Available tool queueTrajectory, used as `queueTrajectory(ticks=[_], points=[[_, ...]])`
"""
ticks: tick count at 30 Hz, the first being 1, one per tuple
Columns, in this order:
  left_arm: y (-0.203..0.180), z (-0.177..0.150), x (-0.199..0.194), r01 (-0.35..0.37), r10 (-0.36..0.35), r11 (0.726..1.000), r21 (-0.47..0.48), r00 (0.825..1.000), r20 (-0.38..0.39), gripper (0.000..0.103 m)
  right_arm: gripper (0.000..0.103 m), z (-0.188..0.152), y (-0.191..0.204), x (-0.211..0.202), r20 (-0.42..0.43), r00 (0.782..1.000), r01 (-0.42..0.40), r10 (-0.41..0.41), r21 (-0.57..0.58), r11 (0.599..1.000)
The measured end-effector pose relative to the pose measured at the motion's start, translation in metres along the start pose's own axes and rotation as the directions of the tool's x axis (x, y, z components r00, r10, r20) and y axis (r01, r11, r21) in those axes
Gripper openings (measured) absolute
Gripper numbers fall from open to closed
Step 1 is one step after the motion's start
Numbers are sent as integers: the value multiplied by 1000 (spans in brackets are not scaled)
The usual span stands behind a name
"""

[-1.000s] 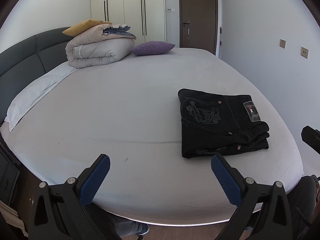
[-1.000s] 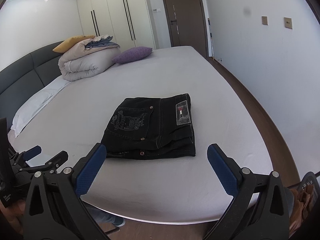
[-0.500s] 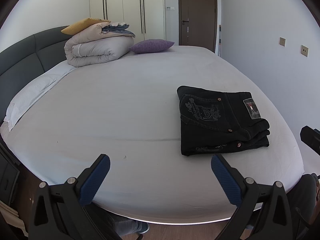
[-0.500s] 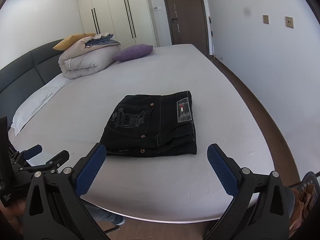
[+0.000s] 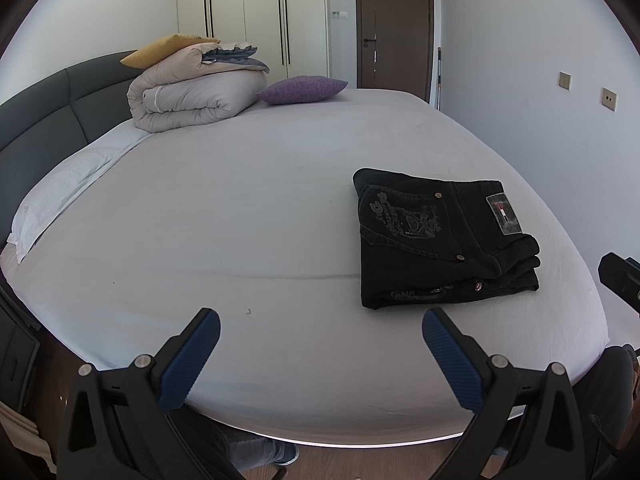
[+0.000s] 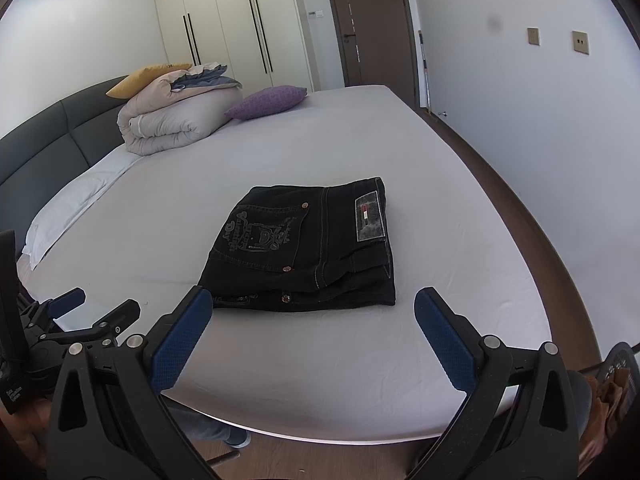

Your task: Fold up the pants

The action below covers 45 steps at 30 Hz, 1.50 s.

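Neatly folded black pants (image 6: 304, 244) lie flat, pocket up.

Your room is evenly and softly lit, with a ceiling lamp glare spot above the wardrobe (image 6: 236, 32) in both views. The bed (image 5: 240, 208) sheet reads bright and nearly shadowless; only a thin shadow hugs the pants (image 6: 304, 248). Both pictures are sharp, but the fisheye bows the walls, and black vignette fills the corners. You have a smudge on the right wall above the bed in the right view.
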<state>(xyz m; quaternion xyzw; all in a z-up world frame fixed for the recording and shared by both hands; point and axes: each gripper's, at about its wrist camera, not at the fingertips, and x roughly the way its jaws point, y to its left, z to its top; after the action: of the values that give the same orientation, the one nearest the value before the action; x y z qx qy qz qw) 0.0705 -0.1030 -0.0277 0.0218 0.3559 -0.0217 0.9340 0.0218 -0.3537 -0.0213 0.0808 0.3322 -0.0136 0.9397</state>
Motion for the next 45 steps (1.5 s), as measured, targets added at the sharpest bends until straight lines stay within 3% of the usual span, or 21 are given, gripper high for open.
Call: queueTrajectory(ticks=[45], points=[[-1, -3, 2, 1, -1, 1000, 3, 1000, -8, 103, 103, -8, 5, 5, -13, 1000, -8, 8, -7, 1000]])
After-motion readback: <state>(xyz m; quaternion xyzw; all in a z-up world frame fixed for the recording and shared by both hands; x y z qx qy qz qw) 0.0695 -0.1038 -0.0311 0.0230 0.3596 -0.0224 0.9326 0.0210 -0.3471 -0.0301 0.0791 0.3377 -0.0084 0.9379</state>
